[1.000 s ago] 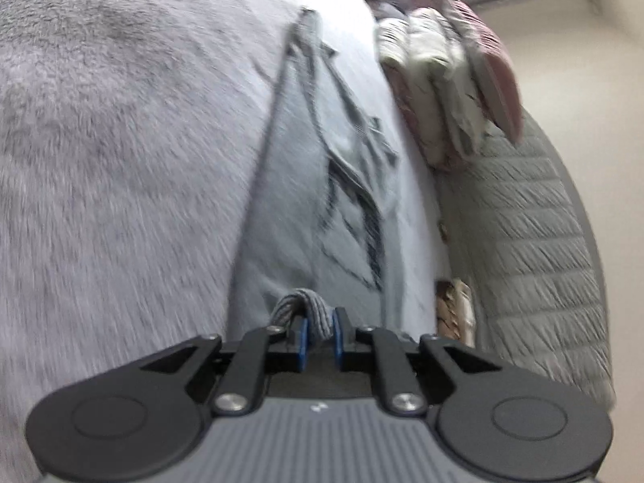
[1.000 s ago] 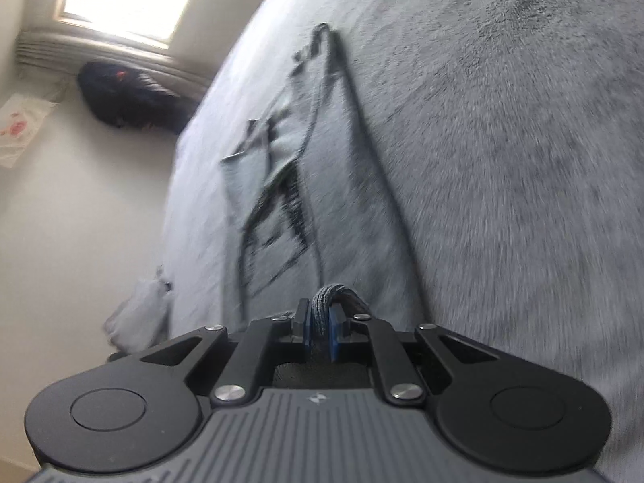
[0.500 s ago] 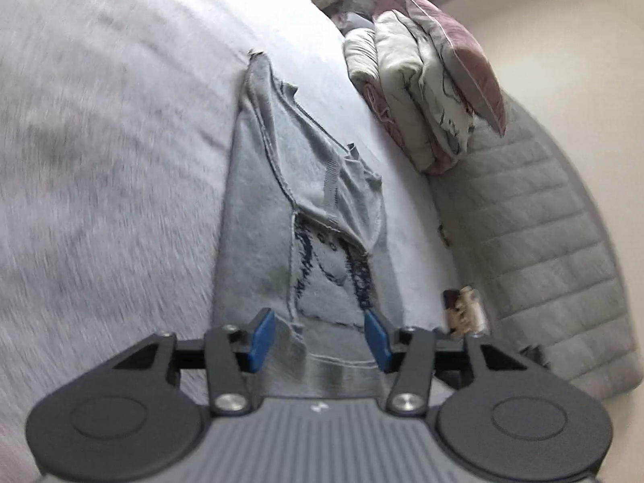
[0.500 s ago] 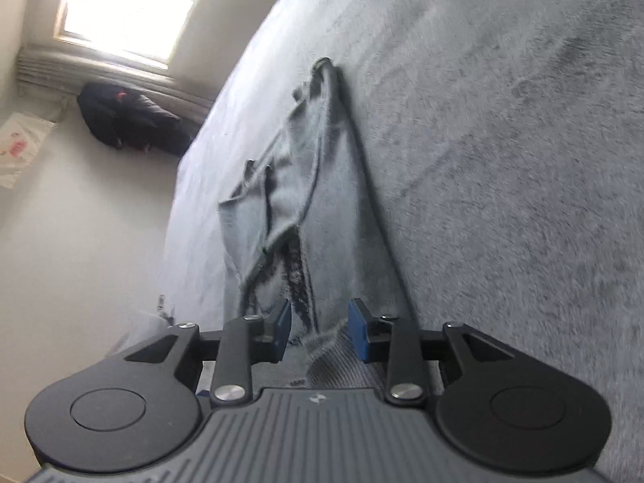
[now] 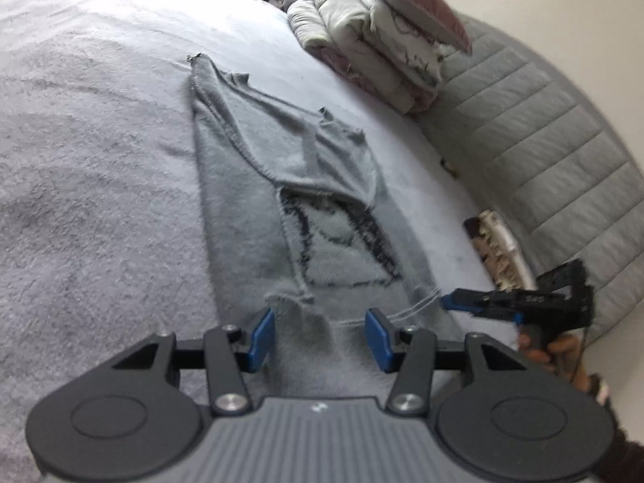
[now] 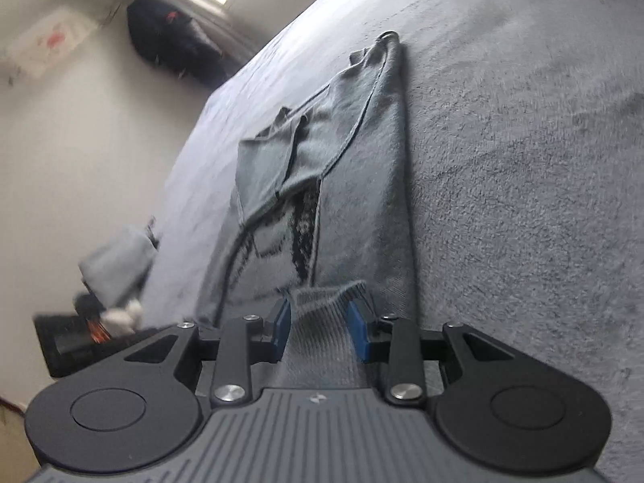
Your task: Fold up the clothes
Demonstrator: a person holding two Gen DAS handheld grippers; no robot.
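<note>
Sweater (image 5: 249,217) is lying flat on the grey bed (image 5: 88,201), folded lengthwise into a long strip, with one sleeve doubled back across its middle and partly covering a dark knitted motif. The left gripper (image 5: 320,336) is hovering over the near hem with its jaws standing apart; a loose peak of hem is rising between the blue pads without being pinched. The right gripper (image 6: 318,326) is sitting just beside it along the same hem, jaws likewise released, and the ribbed edge is lying slack in the gap. From the left view the right gripper is showing at the sweater's right corner, with a hand (image 5: 551,352) wrapped round its handle. Folded bedding (image 5: 382,36) is piled at the far end, against a quilted headboard (image 5: 543,153).
</note>
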